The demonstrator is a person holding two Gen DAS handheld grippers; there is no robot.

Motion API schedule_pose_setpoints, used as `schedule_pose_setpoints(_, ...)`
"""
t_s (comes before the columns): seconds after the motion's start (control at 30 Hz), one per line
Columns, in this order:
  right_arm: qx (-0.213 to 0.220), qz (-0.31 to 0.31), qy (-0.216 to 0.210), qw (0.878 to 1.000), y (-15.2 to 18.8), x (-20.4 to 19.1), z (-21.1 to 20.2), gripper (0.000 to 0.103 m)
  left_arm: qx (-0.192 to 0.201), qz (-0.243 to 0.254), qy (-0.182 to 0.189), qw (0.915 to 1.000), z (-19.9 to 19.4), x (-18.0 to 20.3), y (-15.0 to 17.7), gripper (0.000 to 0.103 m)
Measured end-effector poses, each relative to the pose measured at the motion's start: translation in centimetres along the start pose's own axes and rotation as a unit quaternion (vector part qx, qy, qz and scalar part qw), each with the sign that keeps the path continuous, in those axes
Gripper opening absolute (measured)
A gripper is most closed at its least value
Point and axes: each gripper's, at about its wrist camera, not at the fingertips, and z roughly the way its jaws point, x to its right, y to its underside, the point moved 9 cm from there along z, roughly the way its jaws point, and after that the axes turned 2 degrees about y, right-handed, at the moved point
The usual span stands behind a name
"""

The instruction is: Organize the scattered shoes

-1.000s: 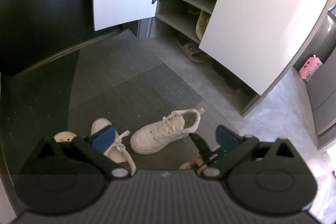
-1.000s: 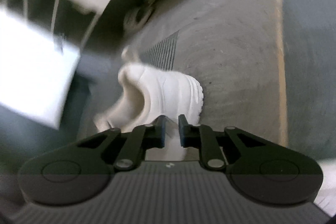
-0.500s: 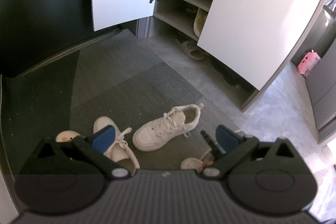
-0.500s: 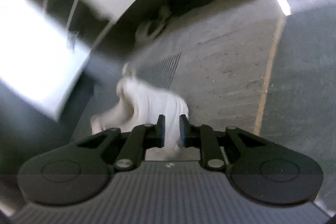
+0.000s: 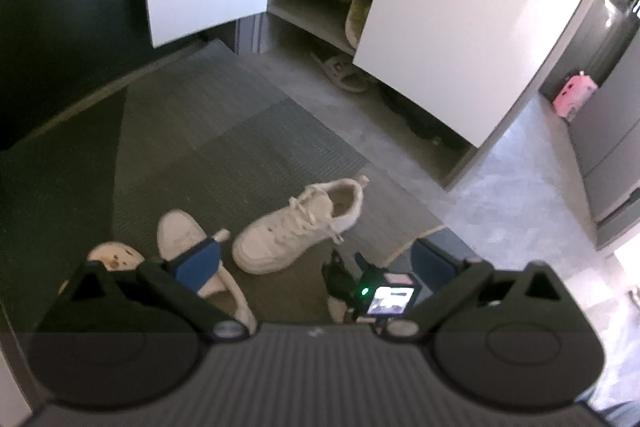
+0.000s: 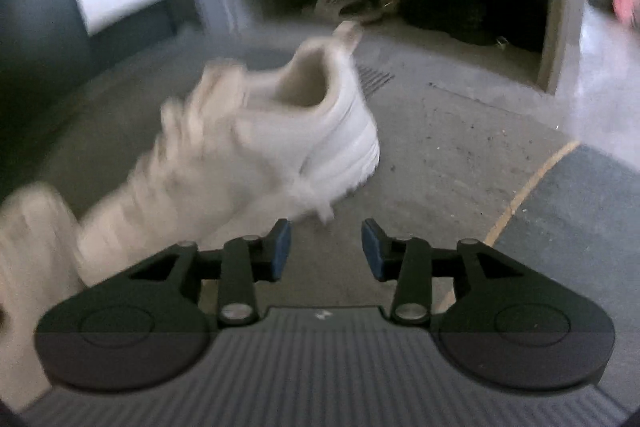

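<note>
The right hand-held gripper was spreading with nothing between its pads, just beside the white sneaker on the mat; the left hand-held gripper stood spread, empty.

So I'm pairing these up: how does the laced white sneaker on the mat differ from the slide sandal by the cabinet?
The white sneaker is closed and laced; the slide sandal is open with a broad strap. The sneaker stands on the ribbed mat near the left gripper; the sandal lies on bare floor at the cabinet's foot, partly under the open door. Both are pale and rest sole-down.
</note>
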Motion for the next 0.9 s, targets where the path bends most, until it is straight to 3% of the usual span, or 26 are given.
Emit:
schedule_pose_setpoints(0.13,0.001,0.026,0.034,0.999,-1.6,0.5,1.1,0.042,-0.008,-0.012,0.004,0.9999,0.5,-0.2,0.1,0.103)
schedule_pose_setpoints(0.23,-0.009,0.094,0.023,0.995,-2.3,1.6,2.4,0.039,-0.002,-0.010,0.001,0.9999,0.4,-0.4,-0.1,0.103)
schedule_pose_setpoints(0.33,0.001,0.211,-0.011,0.977,-2.7,3.8,3.0,0.014,0.003,-0.015,-0.002,0.9999,0.2,-0.7,-0.3,0.103)
schedule_pose_setpoints(0.4,0.020,0.295,-0.044,0.954,-2.6,5.1,2.7,0.010,0.005,-0.019,-0.002,0.9998,0.0,-1.0,-0.3,0.103)
schedule_pose_setpoints(0.43,0.032,0.299,-0.046,0.953,-2.8,5.0,2.2,0.007,0.006,-0.021,-0.003,0.9998,-0.1,-1.1,-0.4,0.103)
schedule_pose_setpoints(0.57,0.078,0.238,-0.014,0.968,-3.9,3.0,0.4,0.004,0.010,-0.023,0.001,0.9997,-0.6,-1.2,-0.5,0.103)
schedule_pose_setpoints(0.67,0.123,0.151,0.007,0.981,-5.9,0.6,-0.9,0.003,0.015,-0.018,0.003,0.9997,-1.1,-1.1,-0.4,0.103)
schedule_pose_setpoints(0.9,0.176,-0.018,0.000,0.984,-10.7,-4.9,-1.2,0.003,0.014,-0.026,0.007,0.9995,-1.5,-1.4,-0.3,0.103)
